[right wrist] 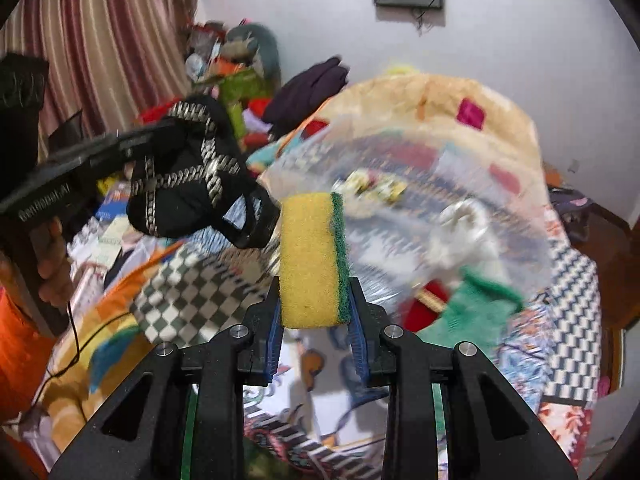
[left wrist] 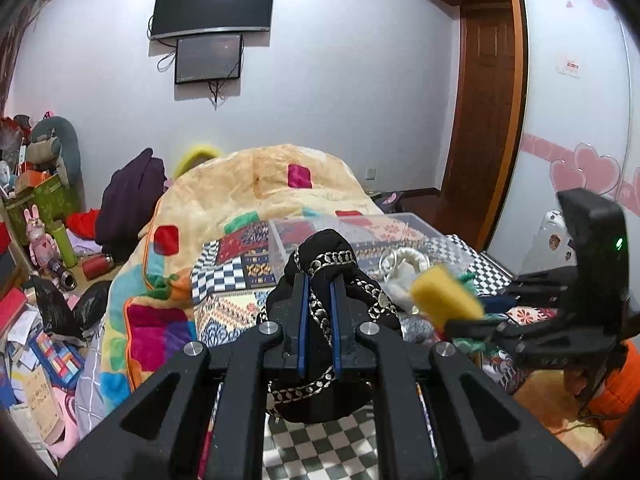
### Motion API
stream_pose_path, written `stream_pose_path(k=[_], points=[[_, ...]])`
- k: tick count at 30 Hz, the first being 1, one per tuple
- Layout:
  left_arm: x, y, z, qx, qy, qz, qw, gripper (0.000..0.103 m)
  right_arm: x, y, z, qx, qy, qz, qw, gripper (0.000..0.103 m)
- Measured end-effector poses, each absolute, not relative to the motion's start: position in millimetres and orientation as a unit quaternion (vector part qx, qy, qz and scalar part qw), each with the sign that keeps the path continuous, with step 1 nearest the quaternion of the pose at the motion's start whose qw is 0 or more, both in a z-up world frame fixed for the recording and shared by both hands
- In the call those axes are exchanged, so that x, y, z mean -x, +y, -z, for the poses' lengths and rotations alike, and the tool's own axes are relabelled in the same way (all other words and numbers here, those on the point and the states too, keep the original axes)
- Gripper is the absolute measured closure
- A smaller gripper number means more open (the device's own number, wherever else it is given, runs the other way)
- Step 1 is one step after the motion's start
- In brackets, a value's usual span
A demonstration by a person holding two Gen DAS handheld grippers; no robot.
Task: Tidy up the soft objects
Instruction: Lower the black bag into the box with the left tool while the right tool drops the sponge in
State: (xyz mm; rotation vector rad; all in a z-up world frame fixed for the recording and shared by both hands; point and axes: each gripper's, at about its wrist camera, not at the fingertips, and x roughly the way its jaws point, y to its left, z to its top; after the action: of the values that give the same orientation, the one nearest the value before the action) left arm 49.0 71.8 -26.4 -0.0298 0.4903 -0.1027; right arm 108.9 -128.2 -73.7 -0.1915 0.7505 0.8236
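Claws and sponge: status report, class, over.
Left claw shut on black cloth. Right claw shut on sponge. Clear box ahead, path open.

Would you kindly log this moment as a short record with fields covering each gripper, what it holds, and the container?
left gripper: shut on a black fabric piece with silver chain-pattern trim, held above the bed
right gripper: shut on a yellow sponge with a green scouring layer, held upright
container: clear plastic box on the patterned bedspread, beyond both grippers
in or near box: white soft item; whether it lies inside cannot be told
also on bed: green knitted item
image quality: right wrist view blurred
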Motion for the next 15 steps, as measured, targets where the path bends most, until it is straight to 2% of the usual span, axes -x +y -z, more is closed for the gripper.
stream_pose_path(k=[7,15], points=[[-70,58,11,0.001,0.229,0.051,0.972,0.094,-128,-158,41,0.059,0.316,-0.351,0.879,0.077],[-103,45,-4,0.001,0.213,0.065,0.975,0.094,-158,-165,27,0.044,0.303,-0.32,0.896,0.077]])
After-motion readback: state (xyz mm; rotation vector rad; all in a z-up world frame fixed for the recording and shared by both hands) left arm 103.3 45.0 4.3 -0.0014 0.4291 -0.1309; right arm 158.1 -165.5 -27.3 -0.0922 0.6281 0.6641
